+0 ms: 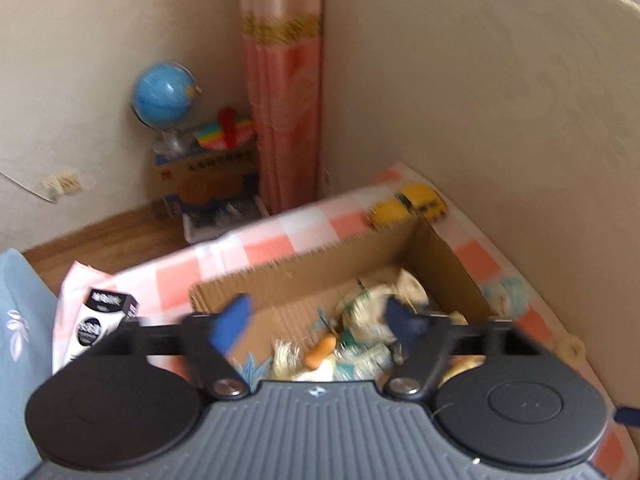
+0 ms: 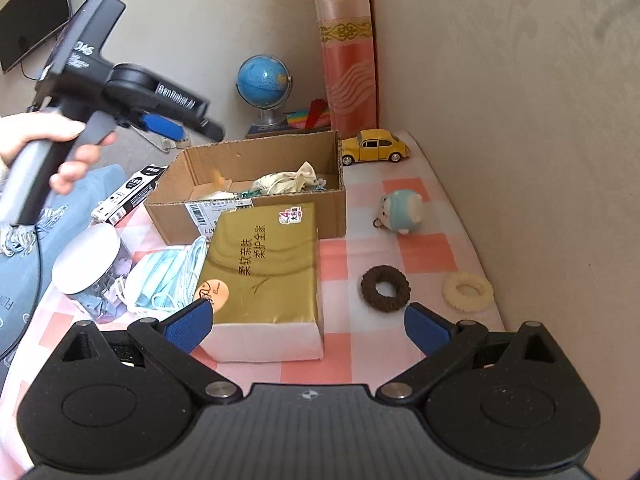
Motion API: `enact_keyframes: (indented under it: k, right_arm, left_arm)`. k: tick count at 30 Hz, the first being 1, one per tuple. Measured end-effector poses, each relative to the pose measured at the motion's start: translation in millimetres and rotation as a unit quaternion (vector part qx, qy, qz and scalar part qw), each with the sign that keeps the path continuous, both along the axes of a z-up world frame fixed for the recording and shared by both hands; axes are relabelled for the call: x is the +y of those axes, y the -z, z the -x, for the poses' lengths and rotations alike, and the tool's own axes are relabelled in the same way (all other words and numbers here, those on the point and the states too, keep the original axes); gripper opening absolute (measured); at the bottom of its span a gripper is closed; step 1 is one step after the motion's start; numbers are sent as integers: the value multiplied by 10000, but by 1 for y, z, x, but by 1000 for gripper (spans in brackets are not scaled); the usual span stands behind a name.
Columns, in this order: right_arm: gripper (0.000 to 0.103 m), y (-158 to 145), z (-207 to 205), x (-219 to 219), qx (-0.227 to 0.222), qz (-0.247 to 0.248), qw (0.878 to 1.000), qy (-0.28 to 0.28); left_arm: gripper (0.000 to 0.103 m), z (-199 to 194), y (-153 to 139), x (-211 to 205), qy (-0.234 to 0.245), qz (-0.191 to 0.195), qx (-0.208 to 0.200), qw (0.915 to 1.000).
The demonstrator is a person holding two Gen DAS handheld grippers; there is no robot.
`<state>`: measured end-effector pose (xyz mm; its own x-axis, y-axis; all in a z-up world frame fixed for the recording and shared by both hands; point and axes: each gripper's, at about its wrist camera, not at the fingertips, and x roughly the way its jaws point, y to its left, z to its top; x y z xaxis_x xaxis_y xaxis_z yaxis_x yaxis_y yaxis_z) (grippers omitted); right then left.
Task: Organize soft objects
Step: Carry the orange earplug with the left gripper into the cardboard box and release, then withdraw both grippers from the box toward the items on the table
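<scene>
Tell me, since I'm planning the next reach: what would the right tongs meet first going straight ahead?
Probably the gold tissue pack, lying just ahead between the open right tongs; depth is uncertain.

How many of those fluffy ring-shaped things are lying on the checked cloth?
2. A brown ring lies right of the gold tissue pack; a cream ring lies further right, near the wall. Others may be hidden in the box.

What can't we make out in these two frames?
- Box contents: left wrist view, motion blur; items indistinct.
- Cardboard box floor: right wrist view, hidden by its near wall and the gold tissue pack.
- Jar contents: too small.
- Left gripper fingers: right wrist view, blurred, opening unclear.
- Label print: too small.
</scene>
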<state>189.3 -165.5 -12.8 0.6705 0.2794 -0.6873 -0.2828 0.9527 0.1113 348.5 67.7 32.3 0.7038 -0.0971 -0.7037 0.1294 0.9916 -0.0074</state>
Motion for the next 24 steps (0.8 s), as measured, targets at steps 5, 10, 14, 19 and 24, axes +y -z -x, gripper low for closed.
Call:
enact_keyframes:
  k: [5, 10, 14, 19, 24]
  right_arm:
    - [103, -3, 3, -7, -59, -105, 9999, 82]
    - [103, -11, 10, -9, -217, -55, 9996, 176]
    - [103, -17, 19, -9, -372, -34, 9990, 239]
    - [103, -21, 33, -10, -511, 27, 9984, 236]
    - [103, -19, 47, -16, -519, 70, 9983, 270]
  left_arm:
    - [91, 15, -7, -4, 2, -71, -134, 9999]
    - [94, 46, -16, -12, 81, -155, -223, 9996]
    - [96, 79, -19, -16, 97, -106, -276, 9995]
    - [99, 127, -16, -19, 25, -24, -363, 9993]
    - [100, 169, -6, -23, -122, 95, -477, 9987]
